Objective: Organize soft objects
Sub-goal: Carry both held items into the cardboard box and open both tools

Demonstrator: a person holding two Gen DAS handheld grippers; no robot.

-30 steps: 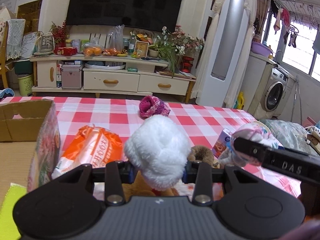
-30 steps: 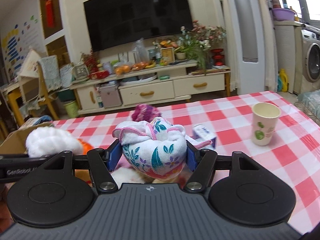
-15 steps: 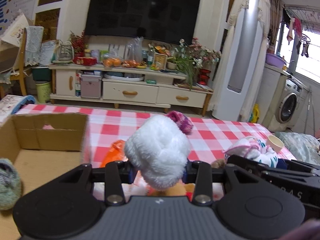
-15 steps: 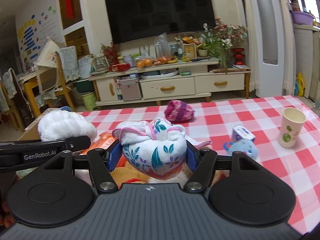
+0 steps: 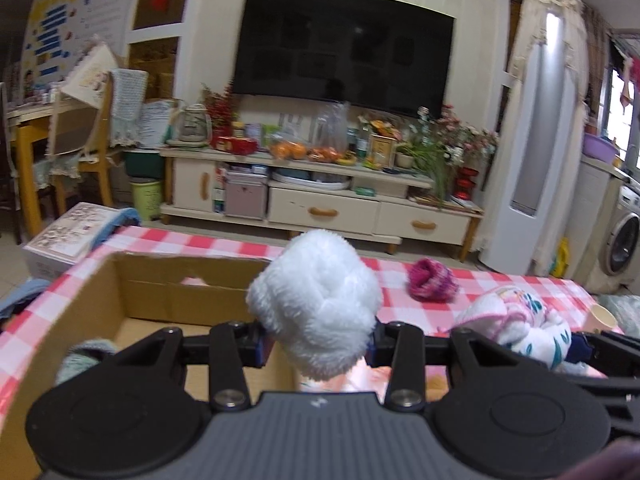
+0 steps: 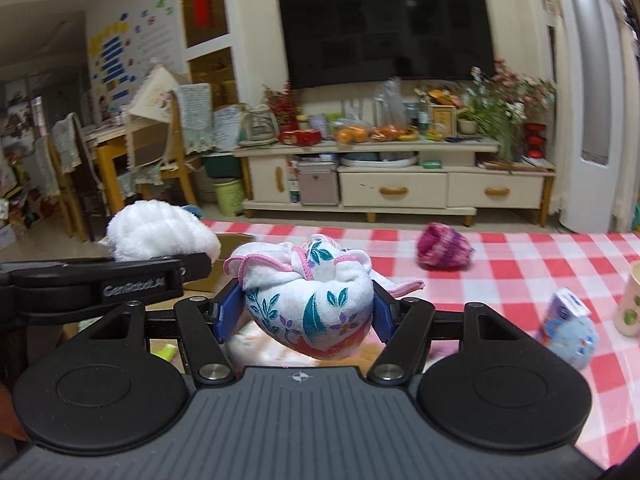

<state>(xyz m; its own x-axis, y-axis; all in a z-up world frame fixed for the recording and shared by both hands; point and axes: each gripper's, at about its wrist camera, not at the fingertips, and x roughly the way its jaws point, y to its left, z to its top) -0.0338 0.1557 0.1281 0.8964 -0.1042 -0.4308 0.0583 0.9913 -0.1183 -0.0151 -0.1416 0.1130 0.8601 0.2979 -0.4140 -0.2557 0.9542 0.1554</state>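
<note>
My left gripper (image 5: 316, 340) is shut on a white fluffy bundle (image 5: 316, 304), which hangs over the right part of an open cardboard box (image 5: 100, 300). A grey-green soft thing (image 5: 86, 354) lies inside the box at the left. Just to the right, my right gripper (image 6: 306, 316) is shut on a white cloth bundle with teal leaves and pink trim (image 6: 308, 300). In the right wrist view the white fluffy bundle (image 6: 160, 236) shows beside it on the left. A pink knitted ball (image 6: 444, 250) rests on the red-checked tablecloth farther back.
A light blue soft toy (image 6: 572, 336) and a small carton (image 6: 568, 308) lie on the table at the right, with a paper cup (image 6: 632, 304) at the edge. A TV cabinet (image 6: 400, 192) and chairs stand beyond the table.
Both grippers have moved left and slightly up with their bundles. The cardboard box has come under the left gripper, and the orange packet has dropped out of sight.
</note>
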